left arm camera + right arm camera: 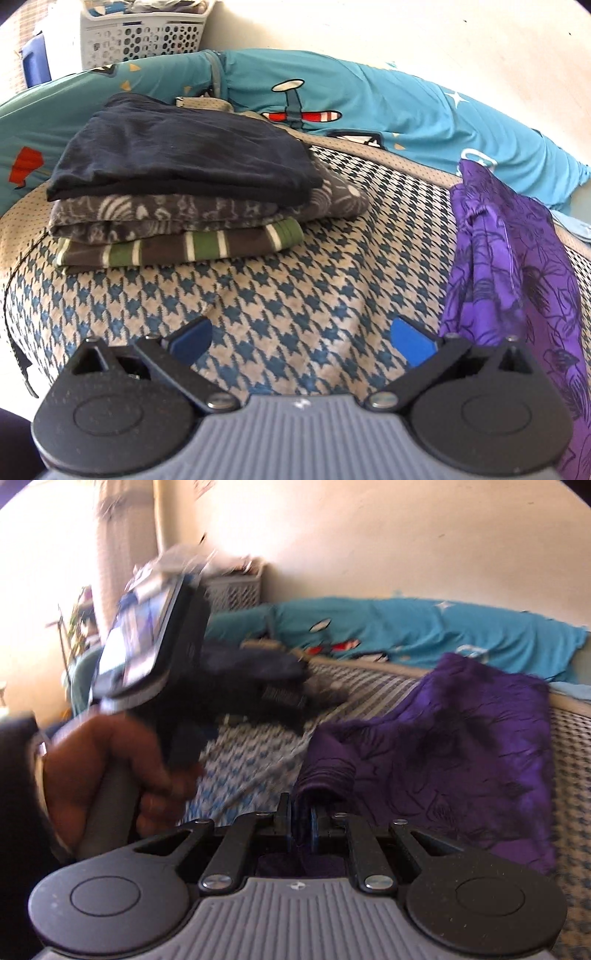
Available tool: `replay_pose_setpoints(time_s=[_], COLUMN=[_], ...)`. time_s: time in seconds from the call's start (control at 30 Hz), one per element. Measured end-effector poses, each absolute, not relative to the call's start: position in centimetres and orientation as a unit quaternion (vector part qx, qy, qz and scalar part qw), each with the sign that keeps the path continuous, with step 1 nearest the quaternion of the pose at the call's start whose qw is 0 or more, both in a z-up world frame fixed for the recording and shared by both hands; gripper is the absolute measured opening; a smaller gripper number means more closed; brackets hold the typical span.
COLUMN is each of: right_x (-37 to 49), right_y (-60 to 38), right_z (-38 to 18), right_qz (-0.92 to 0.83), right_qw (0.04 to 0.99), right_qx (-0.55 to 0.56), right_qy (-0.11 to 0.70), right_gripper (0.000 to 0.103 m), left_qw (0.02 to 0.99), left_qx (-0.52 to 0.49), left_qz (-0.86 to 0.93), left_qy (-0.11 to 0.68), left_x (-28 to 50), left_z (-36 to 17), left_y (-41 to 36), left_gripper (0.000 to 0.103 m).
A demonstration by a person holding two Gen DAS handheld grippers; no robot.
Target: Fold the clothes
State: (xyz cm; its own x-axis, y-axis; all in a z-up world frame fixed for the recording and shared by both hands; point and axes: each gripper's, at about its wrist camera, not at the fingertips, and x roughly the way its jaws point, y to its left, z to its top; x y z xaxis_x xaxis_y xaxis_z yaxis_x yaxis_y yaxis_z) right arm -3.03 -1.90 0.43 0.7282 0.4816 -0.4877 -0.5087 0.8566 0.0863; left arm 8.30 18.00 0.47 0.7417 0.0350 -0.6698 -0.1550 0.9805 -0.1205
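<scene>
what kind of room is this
Most likely a bedroom at home: a bed with a houndstooth cover, a teal airplane-print sheet bunched against the wall, folded clothes stacked on it, and a laundry basket behind.

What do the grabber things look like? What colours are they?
Each one has a grey ribbed body with two round black discs, silver screws and black link arms. The left gripper has bright blue fingertips. The right gripper has blue pads too. A grey handle shows, with a small screen on top.

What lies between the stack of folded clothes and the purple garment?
Only bare houndstooth bed cover separates the folded stack from the purple garment, in the left wrist view.
</scene>
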Motion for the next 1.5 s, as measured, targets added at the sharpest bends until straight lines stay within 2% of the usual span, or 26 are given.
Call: replay_pose_setpoints(time_s=[0.23, 0.53, 0.73, 1.07, 1.5], right_x=[-2.1, -2.6, -3.1, -3.7, -5.9], right_y=[-0.7, -2.7, -6.8, -13.2, -12.3], right_z=[-1.8, -0.9, 0.5, 0.8, -0.8], right_qz=[0.299, 0.3, 0.216, 0.084, 0.116], right_qw=[0.906, 0.903, 0.931, 0.942, 0.923], right_qx=[-0.056, -0.064, -0.028, 0.021, -0.017], right_qy=[0.295, 0.301, 0.294, 0.324, 0.366], right_gripper=[0.016, 0.019, 0.025, 0.025, 0.026], left_qw=[0.939, 0.947, 0.94, 0.931, 0.907], left_qx=[-0.086, -0.07, -0.048, -0.001, 0.038], left_qz=[0.035, -0.03, -0.074, -0.122, -0.117], left_qy=[0.33, 0.313, 0.329, 0.344, 0.404], left_x=[7.7, 7.1, 7.0, 5.9, 5.1], left_z=[1.3, 1.5, 0.9, -0.3, -3.2], left_y=[17.7, 15.8, 13.5, 9.6, 7.7], left_gripper=[0.103, 0.103, 0.103, 0.103, 0.103])
